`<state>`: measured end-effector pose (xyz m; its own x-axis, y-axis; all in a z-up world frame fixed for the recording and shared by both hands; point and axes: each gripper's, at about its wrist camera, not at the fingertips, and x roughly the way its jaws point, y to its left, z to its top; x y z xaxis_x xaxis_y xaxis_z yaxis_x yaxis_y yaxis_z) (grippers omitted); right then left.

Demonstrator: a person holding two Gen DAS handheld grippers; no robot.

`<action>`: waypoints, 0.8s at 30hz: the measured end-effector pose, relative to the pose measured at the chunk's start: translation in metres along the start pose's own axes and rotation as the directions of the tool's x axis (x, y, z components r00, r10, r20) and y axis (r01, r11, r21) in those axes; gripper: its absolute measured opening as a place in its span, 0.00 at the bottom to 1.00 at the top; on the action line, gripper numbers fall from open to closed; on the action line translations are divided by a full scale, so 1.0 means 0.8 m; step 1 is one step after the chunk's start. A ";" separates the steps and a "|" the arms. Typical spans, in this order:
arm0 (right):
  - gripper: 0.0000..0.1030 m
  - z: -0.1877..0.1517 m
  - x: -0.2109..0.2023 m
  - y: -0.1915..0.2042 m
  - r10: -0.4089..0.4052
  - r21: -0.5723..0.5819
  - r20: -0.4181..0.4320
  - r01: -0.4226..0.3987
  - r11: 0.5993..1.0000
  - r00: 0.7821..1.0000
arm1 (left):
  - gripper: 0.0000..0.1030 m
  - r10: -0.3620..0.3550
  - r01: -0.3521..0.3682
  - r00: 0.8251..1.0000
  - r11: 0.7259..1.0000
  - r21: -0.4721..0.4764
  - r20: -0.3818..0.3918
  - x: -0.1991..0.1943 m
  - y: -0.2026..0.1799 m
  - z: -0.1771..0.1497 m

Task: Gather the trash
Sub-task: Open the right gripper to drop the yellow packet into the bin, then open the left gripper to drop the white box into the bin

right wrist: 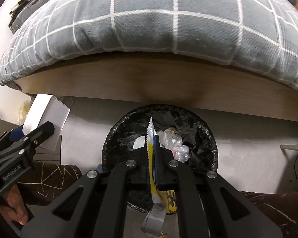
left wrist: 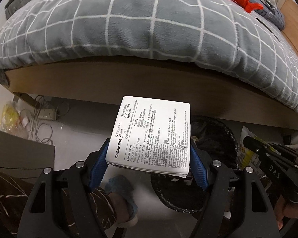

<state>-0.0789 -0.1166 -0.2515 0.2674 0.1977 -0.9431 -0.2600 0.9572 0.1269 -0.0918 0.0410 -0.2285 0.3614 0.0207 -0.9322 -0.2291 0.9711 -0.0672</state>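
1. Left tongs (left wrist: 149,158) stand wide, their blue pads clamped on the two sides of a white printed box (left wrist: 152,134), held above the floor beside the bin.
2. Right tongs (right wrist: 152,154) are almost closed, pinching a yellow-and-white wrapper (right wrist: 150,136) directly over the black-lined bin (right wrist: 206,138).
3. Grey checked quilt (right wrist: 149,19) overhangs the bed's wooden edge (right wrist: 129,81) behind.
4. Crumpled plastic (right wrist: 178,148) lies inside the bin.
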 end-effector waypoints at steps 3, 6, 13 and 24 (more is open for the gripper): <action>0.26 0.001 -0.001 0.002 0.003 0.002 0.005 -0.003 1.000 1.000 | 0.69 -0.003 0.003 1.000 1.000 0.000 0.005 0.001 0.000 0.001; 0.36 0.002 -0.002 0.002 0.009 -0.002 0.002 -0.009 1.000 1.000 | 0.69 -0.006 0.006 1.000 1.000 -0.005 -0.004 0.004 0.000 -0.003; 0.61 -0.001 -0.030 -0.005 -0.028 -0.021 0.053 0.029 0.999 0.998 | 0.69 -0.020 0.020 1.000 1.000 0.007 0.019 -0.001 -0.005 -0.003; 0.92 -0.008 -0.092 -0.070 -0.138 0.112 0.169 0.120 0.986 0.976 | 0.69 -0.033 0.032 0.999 0.998 0.054 0.030 -0.015 -0.045 -0.002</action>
<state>-0.0902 -0.1863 -0.1917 0.4531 0.0967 -0.8862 -0.1204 0.9916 0.0467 -0.0889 0.0055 -0.2156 0.3957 -0.0046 -0.9184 -0.1683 0.9827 -0.0774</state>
